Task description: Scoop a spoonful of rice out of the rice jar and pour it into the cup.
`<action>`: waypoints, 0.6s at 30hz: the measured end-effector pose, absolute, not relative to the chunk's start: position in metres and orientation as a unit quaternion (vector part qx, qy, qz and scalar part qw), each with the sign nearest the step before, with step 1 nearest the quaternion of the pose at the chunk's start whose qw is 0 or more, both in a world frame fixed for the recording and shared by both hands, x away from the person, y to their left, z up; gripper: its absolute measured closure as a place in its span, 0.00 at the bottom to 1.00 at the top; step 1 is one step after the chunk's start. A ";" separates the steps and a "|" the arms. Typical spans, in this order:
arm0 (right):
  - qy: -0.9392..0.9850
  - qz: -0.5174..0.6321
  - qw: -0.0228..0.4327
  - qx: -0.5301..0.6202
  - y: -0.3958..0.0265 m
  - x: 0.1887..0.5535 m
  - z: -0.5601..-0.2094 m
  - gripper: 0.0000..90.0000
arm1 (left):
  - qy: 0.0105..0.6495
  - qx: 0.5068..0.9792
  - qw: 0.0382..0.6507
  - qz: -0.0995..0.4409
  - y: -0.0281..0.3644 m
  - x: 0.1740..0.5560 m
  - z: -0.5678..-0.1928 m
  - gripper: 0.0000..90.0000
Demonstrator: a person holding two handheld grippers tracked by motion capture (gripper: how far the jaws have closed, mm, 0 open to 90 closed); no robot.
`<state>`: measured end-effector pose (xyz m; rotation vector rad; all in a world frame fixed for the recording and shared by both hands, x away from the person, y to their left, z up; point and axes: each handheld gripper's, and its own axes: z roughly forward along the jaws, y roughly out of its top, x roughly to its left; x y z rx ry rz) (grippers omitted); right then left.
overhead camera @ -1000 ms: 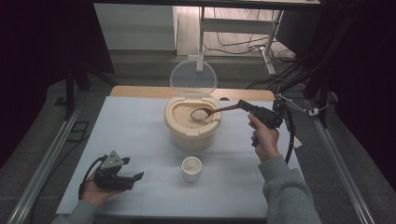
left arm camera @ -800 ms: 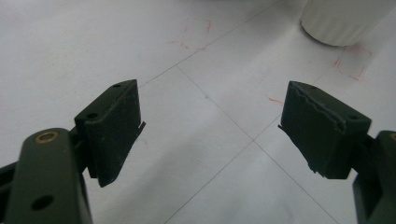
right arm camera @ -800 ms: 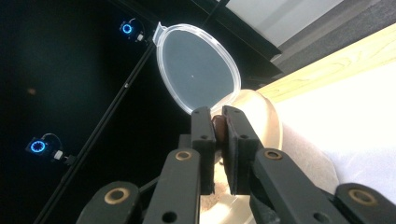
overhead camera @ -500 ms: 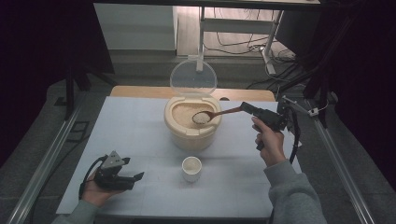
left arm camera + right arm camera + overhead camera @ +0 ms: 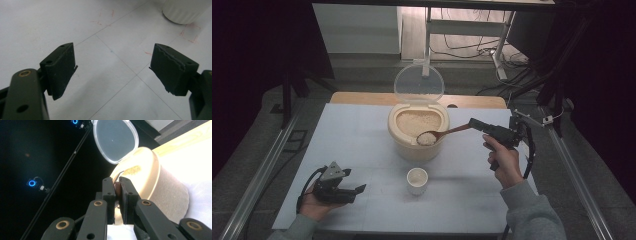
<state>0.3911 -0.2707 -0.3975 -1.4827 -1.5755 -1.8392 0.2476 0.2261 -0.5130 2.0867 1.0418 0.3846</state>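
The right gripper (image 5: 117,192) has its black fingers (image 5: 109,195) clamped on the handle of a brown wooden spoon (image 5: 443,135). In the high view the spoon's bowl carries a heap of white rice (image 5: 426,138) and sits over the near rim of the round cream-coloured rice container (image 5: 418,147), whose clear plastic lid (image 5: 419,84) stands hinged open behind. A second ago that bowl lay deeper over the rice bed; it has since drawn back toward the person, loaded. That suggests the scoop is finished and the carry has begun, probably toward the small white ribbed cup (image 5: 417,180) standing on the pale tabletop (image 5: 362,135) just in front of the container. The left gripper (image 5: 113,67) rests low at the tabletop's near left, its fingers (image 5: 61,68) spread wide and empty, unmoved.
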 end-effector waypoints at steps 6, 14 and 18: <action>-0.559 -0.634 0.160 -0.510 -0.270 0.384 -0.402 0.93 | 0.407 0.818 0.378 0.150 0.225 0.248 -0.513 0.22; -0.574 -0.618 0.173 -0.508 -0.269 0.376 -0.412 0.93 | 0.407 0.819 0.377 0.150 0.225 0.248 -0.514 0.22; -0.584 -0.609 0.175 -0.507 -0.268 0.374 -0.417 0.93 | 0.406 0.819 0.376 0.150 0.224 0.248 -0.514 0.22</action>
